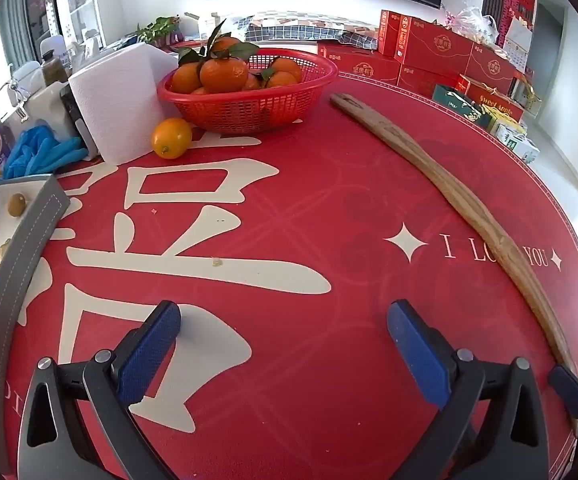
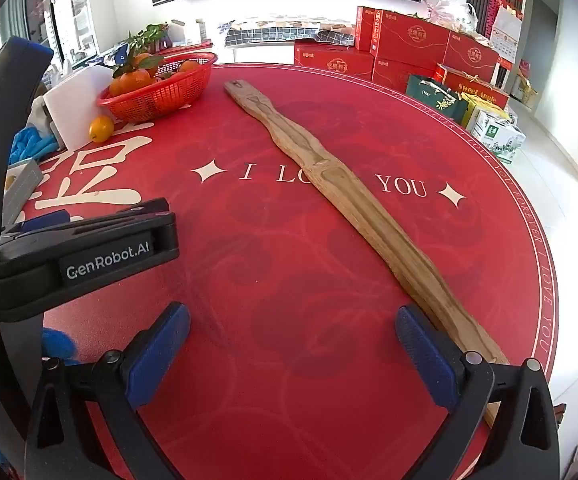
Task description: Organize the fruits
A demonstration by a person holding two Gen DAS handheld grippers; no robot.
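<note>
Two hand-held grippers spread wide, nothing between their blue pads.

Ahead and left of the left gripper (image 1: pixel 283 326): one red plastic mesh basket (image 1: pixel 249 96) of leafy oranges, one loose orange-yellow citrus (image 1: pixel 171 138) beside it. One long wooden paddle (image 2: pixel 353 208) lies beside the right gripper (image 2: pixel 293 332).

Leafy oranges (image 1: pixel 225 74) heaped in red basket (image 1: pixel 249 110)

One red basket (image 1: pixel 249 108) sits at upper centre with at least six oranges (image 1: pixel 225 74) in it; one loose orange (image 1: pixel 171 138), one paper roll (image 1: pixel 119 100), one wooden stick (image 1: pixel 449 200), two grippers.
</note>
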